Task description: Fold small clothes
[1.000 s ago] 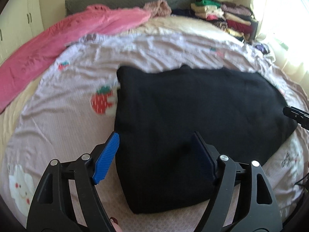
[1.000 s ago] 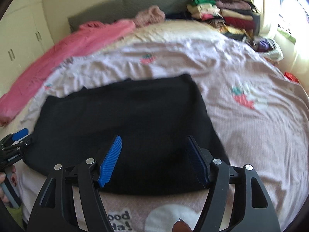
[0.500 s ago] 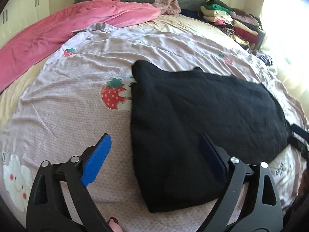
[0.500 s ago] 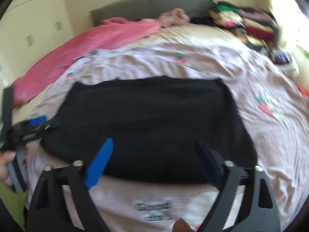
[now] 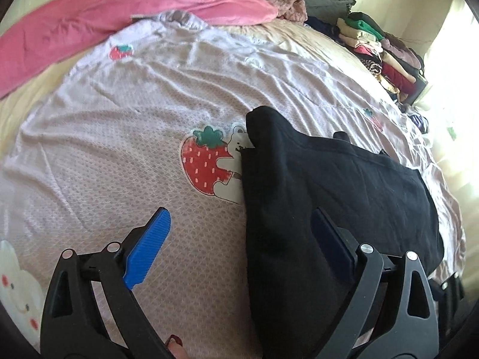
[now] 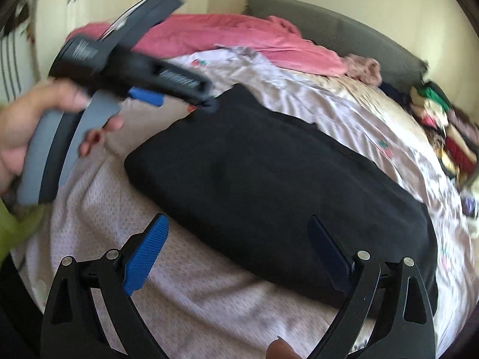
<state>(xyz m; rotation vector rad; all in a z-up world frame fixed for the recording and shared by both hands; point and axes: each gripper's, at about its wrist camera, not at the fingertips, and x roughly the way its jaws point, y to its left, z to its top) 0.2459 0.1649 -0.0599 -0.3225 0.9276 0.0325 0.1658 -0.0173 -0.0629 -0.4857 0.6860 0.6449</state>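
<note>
Now both wide-open grippers (image 5: pixel 239 245) (image 6: pixel 236 245) hover above the folded black garment (image 5: pixel 329 197), grasping nothing

Garment (image 5: pixel 344 197) on bedsheet (image 5: pixel 119 155), clothes pile (image 5: pixel 386 56) behind.

The black garment (image 5: pixel 344 185) is matt, soft cloth. The sheet (image 5: pixel 104 155) is thin, crinkled cloth with a fine woven texture. The pink blanket (image 5: pixel 89 18) looks fleecy. The gripper pads (image 6: pixel 146 254) are ribbed blue plastic on matt black plastic arms.

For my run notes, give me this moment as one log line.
stage: fold released | left claw: open, empty | right claw: open, empty | black garment: folded, flat on bedspread
</note>
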